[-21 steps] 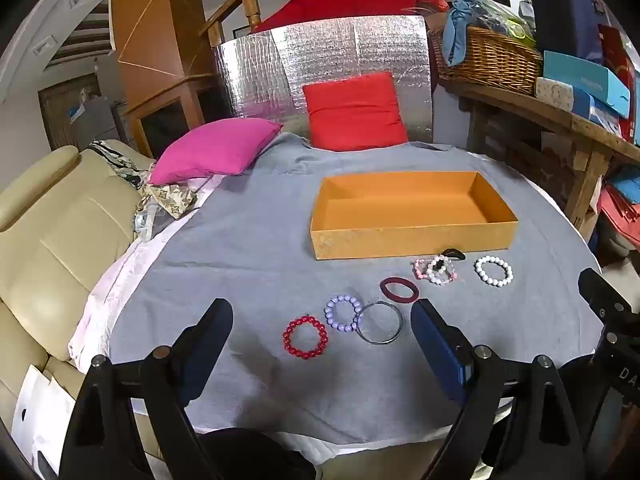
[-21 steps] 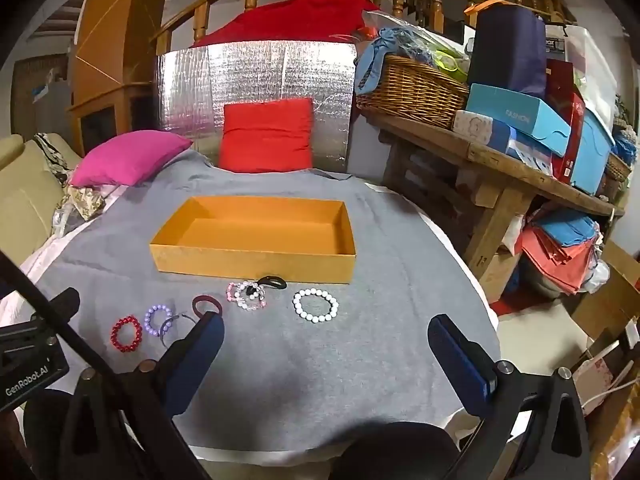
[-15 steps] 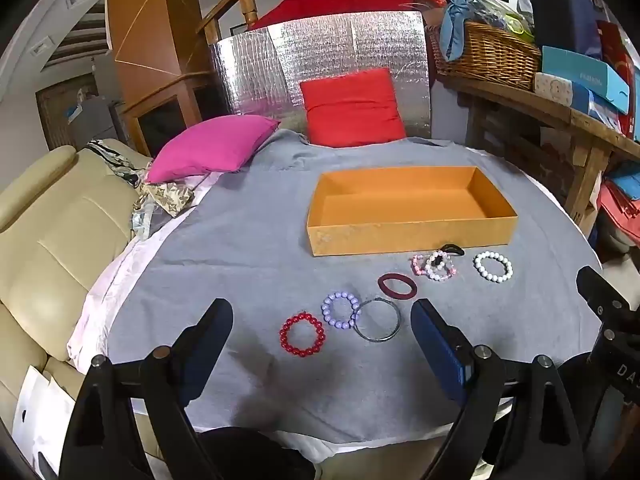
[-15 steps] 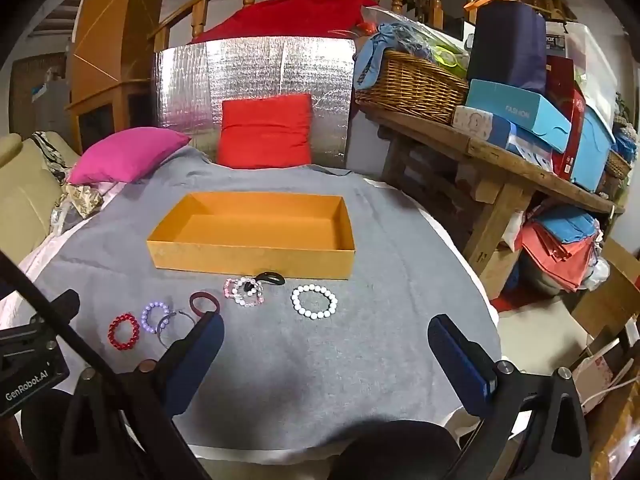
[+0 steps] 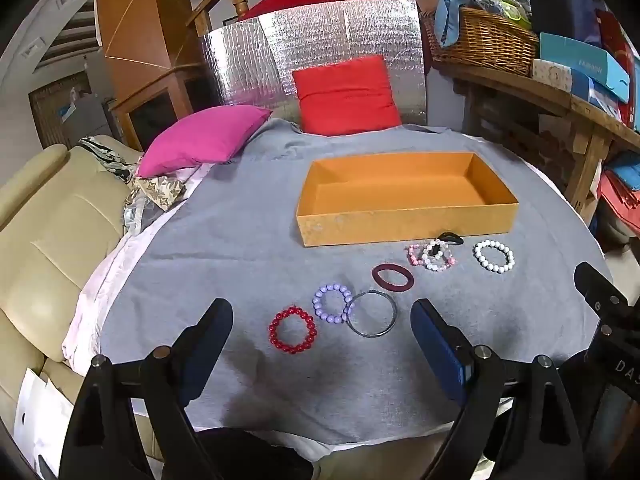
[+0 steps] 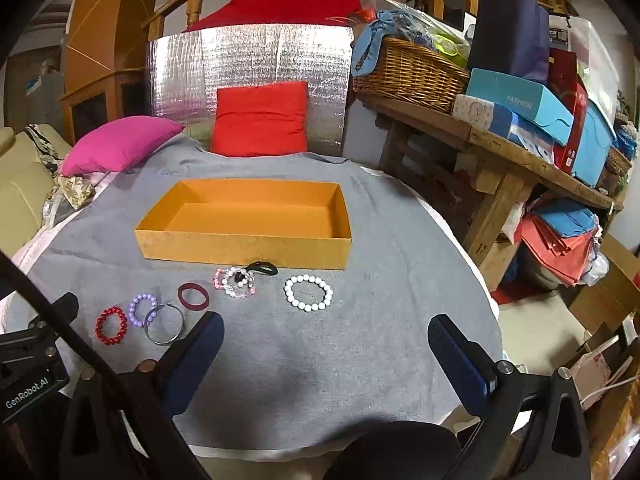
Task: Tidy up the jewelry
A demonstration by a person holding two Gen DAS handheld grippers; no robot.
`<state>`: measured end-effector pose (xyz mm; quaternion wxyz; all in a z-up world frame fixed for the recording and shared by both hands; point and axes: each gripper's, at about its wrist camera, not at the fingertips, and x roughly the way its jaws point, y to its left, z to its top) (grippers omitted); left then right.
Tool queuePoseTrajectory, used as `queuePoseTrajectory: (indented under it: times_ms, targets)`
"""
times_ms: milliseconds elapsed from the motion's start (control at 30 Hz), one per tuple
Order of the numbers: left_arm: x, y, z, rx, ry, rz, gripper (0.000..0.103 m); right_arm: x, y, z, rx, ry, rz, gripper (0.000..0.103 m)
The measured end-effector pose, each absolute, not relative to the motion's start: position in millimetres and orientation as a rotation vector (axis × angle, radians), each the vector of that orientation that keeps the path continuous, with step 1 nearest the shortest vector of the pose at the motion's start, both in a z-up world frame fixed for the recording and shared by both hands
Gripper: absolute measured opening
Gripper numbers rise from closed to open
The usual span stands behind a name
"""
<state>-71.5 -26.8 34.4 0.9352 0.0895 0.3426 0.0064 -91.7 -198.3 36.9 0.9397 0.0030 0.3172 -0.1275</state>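
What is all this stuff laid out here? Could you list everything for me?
box: 1, orange, open and empty, middle of the grey cloth
red bead bracelet: 1, nearest the left gripper
purple bead bracelet: 1, lilac, beside the red one
metal bangle: 1, silver-grey, touching the purple beads
maroon ring: 1, dark red, further toward the box
pink and white bead bracelets: a small overlapping pile, count unclear
black hair tie: 1, against the box front
white bead bracelet: 1, right end of the row
cushions: 1 pink, 1 red, behind the box
wicker basket: 1, on the wooden bench
left gripper: open, holding nothing
right gripper: open, holding nothing
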Motion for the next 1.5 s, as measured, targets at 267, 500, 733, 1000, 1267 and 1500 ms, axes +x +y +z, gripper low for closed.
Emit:
queuePoseTrajectory:
  times_ms: [267,500,733,1000,1267,1500]
  targets:
    - [-65.4,-29.5,26.8,0.190,0.723,0.005,0.091,-85.6,-203.6,30.2,0.021,0.654,-0.269,0.103]
    - [-59.9,-30.8,23.4,0.188,0.734,0.002,0.091,-79.3,-206.0,25.3,0.028,0.654,-0.273,0.103]
    - [-53.9,-32.2,18.4,0.190,0.750,-0.002,0.091,-74.3,-206.4,21.3,0.028,0.667,-0.278,0.103]
    - [-48.6,-33.1,13.7,0.190,0.760,-0.006,0.091,-69.9,-209.4,17.2,0.052,0.674,-0.280,0.103]
    - [-43.8,-33.8,7.5,0.191,0.771,-0.007,0.091,-64.4,-209.7,12.6,0.059,0.687,-0.280,0.103]
    - [-37.2,-33.0,2.8,0.189,0.784,-0.009,0.091,-58.1,-209.6,8.3,0.049,0.697,-0.285,0.103]
